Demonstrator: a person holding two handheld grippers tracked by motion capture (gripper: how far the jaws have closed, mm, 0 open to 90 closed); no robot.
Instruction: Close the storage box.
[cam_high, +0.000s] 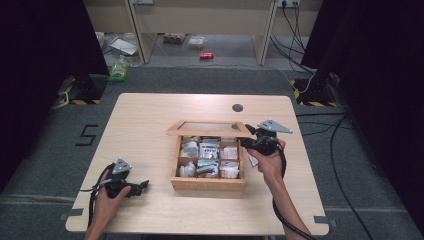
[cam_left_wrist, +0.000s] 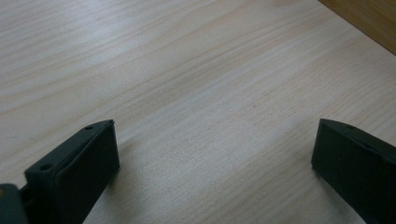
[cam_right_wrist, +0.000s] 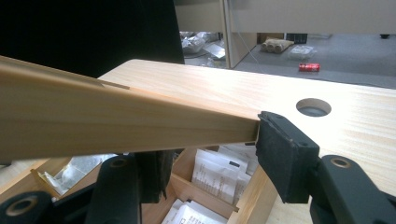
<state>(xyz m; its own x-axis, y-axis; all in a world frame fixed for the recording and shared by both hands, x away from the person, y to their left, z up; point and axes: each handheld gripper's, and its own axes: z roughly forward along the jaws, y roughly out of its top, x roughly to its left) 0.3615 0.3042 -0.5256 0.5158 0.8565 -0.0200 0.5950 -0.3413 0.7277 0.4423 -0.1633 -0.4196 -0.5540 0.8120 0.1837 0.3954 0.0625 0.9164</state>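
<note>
A wooden compartment box (cam_high: 207, 183) stands at the table's middle, holding several white packets (cam_high: 209, 150). Its glass-paned lid (cam_high: 207, 128) is raised and tilted back. My right gripper (cam_high: 250, 142) is at the lid's right front corner, shut on the lid frame. In the right gripper view the lid frame (cam_right_wrist: 116, 121) runs between the jaws, and the packets (cam_right_wrist: 219, 172) show below it. My left gripper (cam_high: 142, 186) rests low over the table left of the box. It is open (cam_left_wrist: 215, 135), with bare wood between its fingers (cam_left_wrist: 79, 163).
A round cable hole (cam_high: 238, 107) sits in the table (cam_high: 150, 115) behind the box. On the floor beyond lie a red can (cam_high: 206, 55), bags and cables. Dark curtains flank both sides. A corner of the box (cam_left_wrist: 369, 18) shows in the left gripper view.
</note>
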